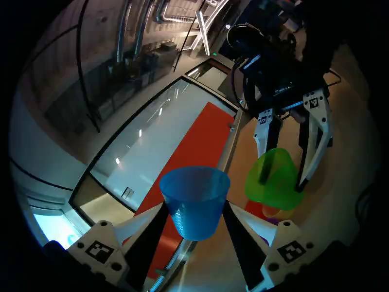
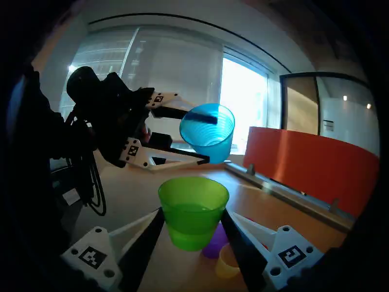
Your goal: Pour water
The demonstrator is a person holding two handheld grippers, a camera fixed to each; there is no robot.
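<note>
My left gripper (image 1: 195, 214) is shut on a translucent blue cup (image 1: 195, 200), held in the air and tilted. In the right gripper view that blue cup (image 2: 208, 131) leans with its mouth toward the camera, pinched in the left gripper (image 2: 206, 137). My right gripper (image 2: 193, 219) is shut on a translucent green cup (image 2: 193, 210) that stands upright with what looks like liquid in its lower part. In the left gripper view the green cup (image 1: 273, 180) hangs in the right gripper (image 1: 281, 182), to the right of and beyond the blue cup.
A purple cup (image 2: 215, 242) and an orange cup (image 2: 227, 262) stand on the wooden table (image 2: 272, 207) under the green cup. A red partition (image 2: 316, 165) runs along the table's far edge, with bright windows (image 2: 243, 104) behind it. Cables (image 2: 95, 187) hang at the left.
</note>
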